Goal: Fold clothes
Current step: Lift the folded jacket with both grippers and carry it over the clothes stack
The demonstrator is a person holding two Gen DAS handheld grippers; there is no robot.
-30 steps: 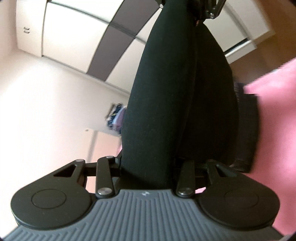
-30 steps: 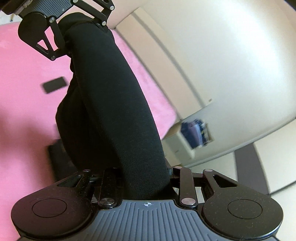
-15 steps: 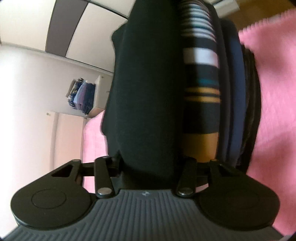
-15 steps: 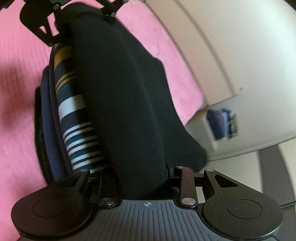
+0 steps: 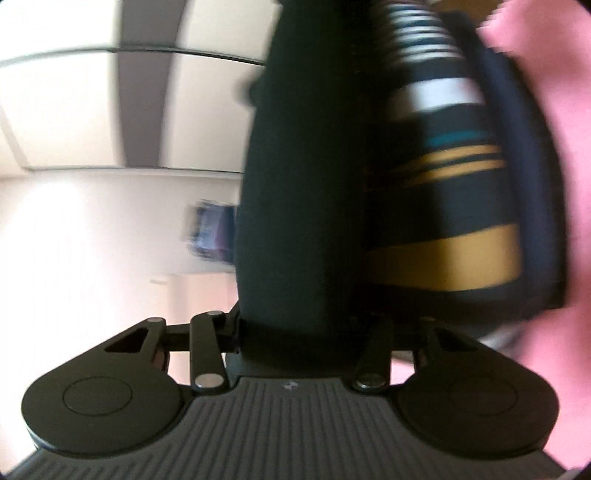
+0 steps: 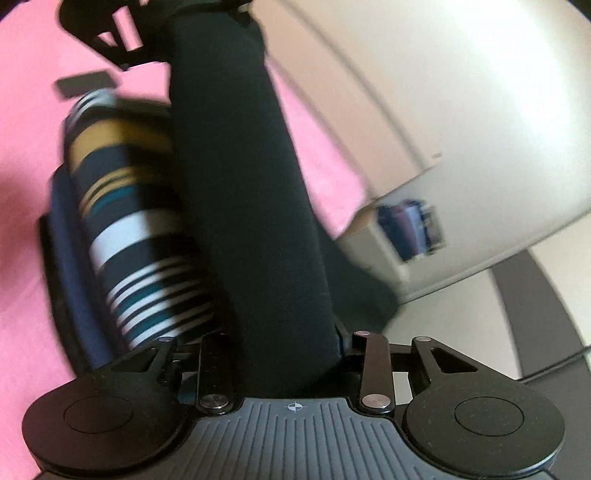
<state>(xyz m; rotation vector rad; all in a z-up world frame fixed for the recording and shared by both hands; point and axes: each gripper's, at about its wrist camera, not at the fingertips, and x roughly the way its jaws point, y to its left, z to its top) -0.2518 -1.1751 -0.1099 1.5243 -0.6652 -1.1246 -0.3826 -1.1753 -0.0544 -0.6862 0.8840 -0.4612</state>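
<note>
A black garment (image 5: 303,184) is stretched in a folded band between my two grippers. The left gripper (image 5: 299,332) is shut on one end, its fingertips buried in the cloth. At the other end the right gripper (image 6: 284,350) is shut on the black garment (image 6: 251,206). The left gripper (image 6: 122,33) also shows at the top of the right wrist view. Just beside the band lies a folded striped garment (image 5: 450,203) on a navy one (image 5: 535,184). The striped garment (image 6: 140,229) and navy piece (image 6: 70,266) rest on the pink bedspread (image 6: 26,147).
A small dark flat object (image 6: 83,83) lies on the pink bedspread (image 5: 561,92) beyond the stack. A white shelf holds folded blue clothes (image 6: 410,232), also blurred in the left view (image 5: 212,232). A white wardrobe with a grey stripe (image 5: 144,110) stands behind.
Both grippers have carried the black garment over to the stack of folded clothes; the striped and navy pieces now fill more of each view. Both views are blurred by motion.
</note>
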